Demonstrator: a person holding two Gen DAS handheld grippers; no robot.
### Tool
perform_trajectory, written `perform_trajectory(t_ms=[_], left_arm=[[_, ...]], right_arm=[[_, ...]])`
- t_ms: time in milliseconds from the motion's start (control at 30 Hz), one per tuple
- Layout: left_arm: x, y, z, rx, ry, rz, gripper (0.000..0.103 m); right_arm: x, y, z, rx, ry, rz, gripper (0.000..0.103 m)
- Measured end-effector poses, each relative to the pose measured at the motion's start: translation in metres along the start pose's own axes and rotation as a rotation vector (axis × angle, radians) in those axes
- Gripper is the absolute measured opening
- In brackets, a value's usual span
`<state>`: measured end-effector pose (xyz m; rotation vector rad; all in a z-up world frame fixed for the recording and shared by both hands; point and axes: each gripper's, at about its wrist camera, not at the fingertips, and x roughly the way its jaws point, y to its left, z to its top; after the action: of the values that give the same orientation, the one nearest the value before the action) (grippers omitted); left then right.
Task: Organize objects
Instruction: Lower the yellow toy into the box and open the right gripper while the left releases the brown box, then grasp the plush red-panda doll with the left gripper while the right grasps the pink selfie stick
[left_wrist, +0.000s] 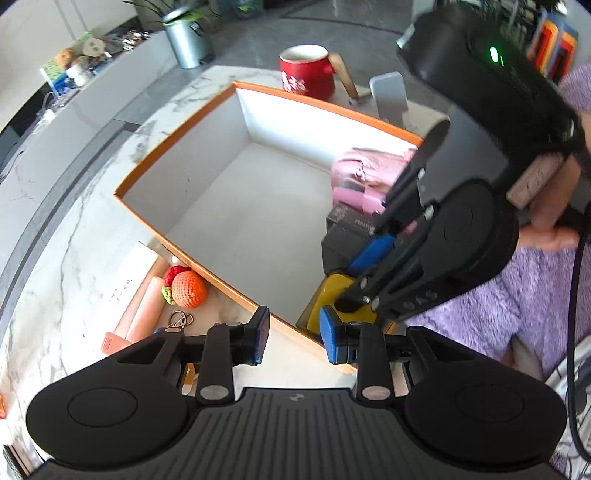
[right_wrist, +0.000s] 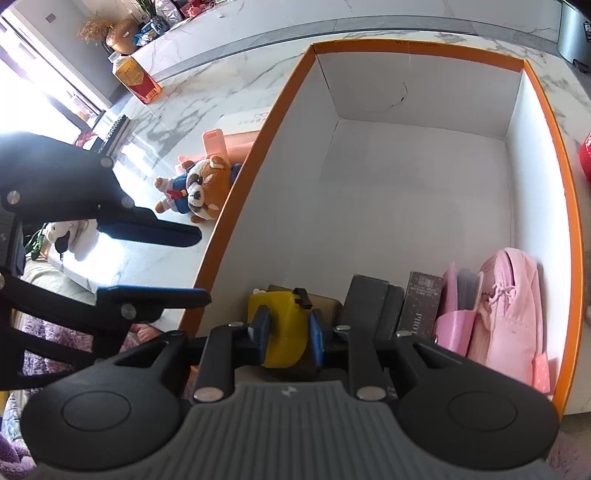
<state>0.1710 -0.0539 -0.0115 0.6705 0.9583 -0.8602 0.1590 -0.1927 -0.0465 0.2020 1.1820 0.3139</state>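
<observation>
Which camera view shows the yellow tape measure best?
The right wrist view: the yellow tape measure sits centred between the right gripper pads, in the orange box. In the left wrist view that gripper hides most of it.

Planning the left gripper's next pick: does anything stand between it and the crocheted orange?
Only a keyring lies on the marble just before the crocheted orange, near the left gripper; nothing else visible.

1. We see the left gripper (left_wrist: 295, 338): black linkage arms, silver rivets, blue pads.
2. Our right gripper (right_wrist: 286, 332) matches, over a ribbed grey base.
3. Behind its housing: green light, black cable, fuzzy purple sleeve (left_wrist: 532, 291).
</observation>
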Motion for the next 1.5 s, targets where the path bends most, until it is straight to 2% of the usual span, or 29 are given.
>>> perform_trajectory(t_ms=[100, 400, 567, 667, 833, 1033, 1300, 1433, 1500], left_arm=[[-0.008, 0.0, -0.008, -0.059, -0.038, 0.007, 0.037], [-0.02, 0.008, -0.027, -0.214, -0.116, 0.032, 0.039], [-0.02, 0.013, -0.035, -0.293, -0.155, 0.013, 0.04], [-0.017, 0.014, -0.038, -0.311, -0.159, 0.009, 0.04], [-0.017, 0.017, -0.042, -0.338, -0.163, 0.004, 0.04], [-0.021, 0.019, -0.046, -0.363, -0.171, 0.008, 0.04], [-0.04, 0.019, -0.062, -0.394, -0.217, 0.063, 0.04], [-0.047, 0.03, -0.077, -0.413, -0.219, 0.114, 0.04], [-0.049, 0.038, -0.084, -0.413, -0.214, 0.136, 0.04]], right_arm=[[0.002, 0.004, -0.006, -0.022, -0.011, -0.027, 0.031], [-0.012, 0.013, -0.018, -0.058, -0.063, -0.076, 0.032], [-0.02, 0.01, -0.02, -0.048, -0.114, -0.077, 0.03], [-0.016, 0.01, -0.022, -0.064, -0.114, -0.065, 0.019], [-0.01, 0.011, -0.025, -0.063, -0.1, -0.061, 0.012], [-0.015, 0.009, -0.024, -0.048, -0.101, -0.034, 0.012], [-0.05, 0.015, -0.022, -0.046, -0.213, -0.022, 0.017], [-0.067, 0.027, -0.012, -0.103, -0.276, 0.012, 0.023], [-0.069, 0.037, -0.004, -0.155, -0.281, 0.026, 0.023]])
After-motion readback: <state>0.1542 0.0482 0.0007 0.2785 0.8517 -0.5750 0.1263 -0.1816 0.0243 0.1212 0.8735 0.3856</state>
